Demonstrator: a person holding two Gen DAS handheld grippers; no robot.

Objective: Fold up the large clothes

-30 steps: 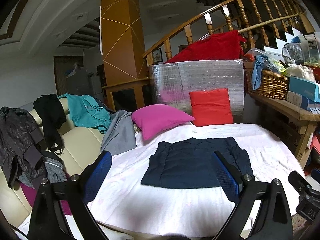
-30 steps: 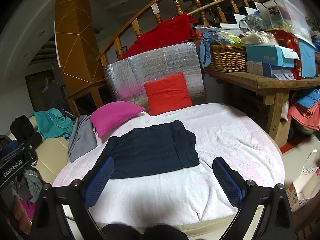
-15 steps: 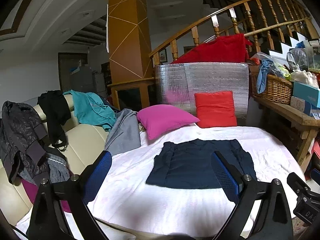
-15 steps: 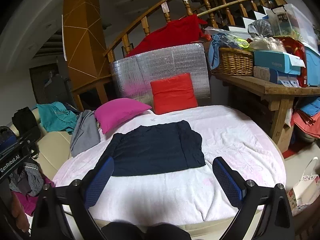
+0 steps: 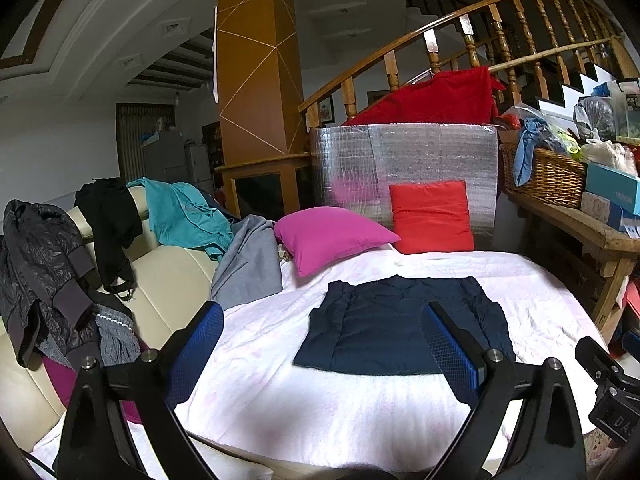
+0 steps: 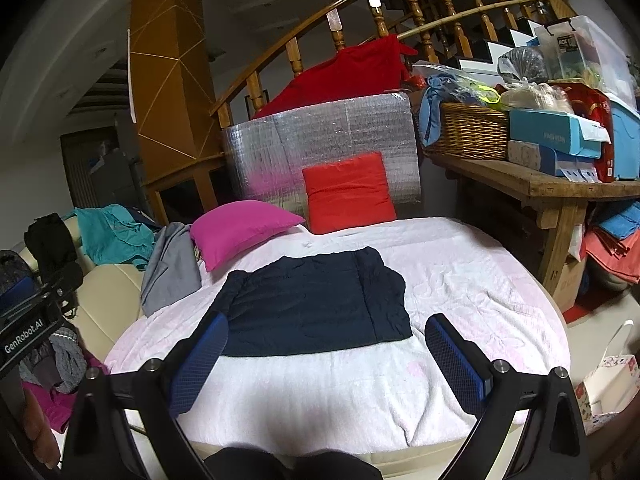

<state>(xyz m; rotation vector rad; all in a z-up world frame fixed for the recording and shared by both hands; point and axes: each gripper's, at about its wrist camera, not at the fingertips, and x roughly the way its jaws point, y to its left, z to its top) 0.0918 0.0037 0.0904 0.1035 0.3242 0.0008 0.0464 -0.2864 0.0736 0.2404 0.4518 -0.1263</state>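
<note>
the left gripper (image 5: 320,346) is released, its two blue-padded fingers (image 5: 196,350) spread wide at the bottom of the left wrist frame, and nothing is between them. the right gripper (image 6: 326,354) is released in the same way, with its blue pads (image 6: 456,360) far apart at the bottom of the right wrist frame. both hang above the near edge of the white blanket (image 5: 280,392) and touch no cloth.

the dark navy garment (image 5: 400,328) lies flat on the white blanket in the centre of the frame, already folded into a rough rectangle, with side parts turned in over the middle. in the right wrist view the same navy garment (image 6: 316,308) lies in the centre, a little to the left, well apart from both grippers.

behind the garment, a magenta pillow (image 5: 332,236) lies at centre left and a red cushion (image 5: 432,216) leans upright against a silver foil panel (image 5: 404,160). a grey cloth (image 5: 252,268) lies just beside the magenta pillow at its left. on the cream sofa (image 5: 168,276) at the left of the frame hang a teal shirt (image 5: 184,212), a black garment (image 5: 110,220) and a dark jacket (image 5: 36,256). at the right, a wicker basket (image 6: 468,132) and light blue boxes (image 6: 556,136) stand on a wooden table (image 6: 560,188). a wooden stair railing (image 5: 480,20) curves across the upper right.
</note>
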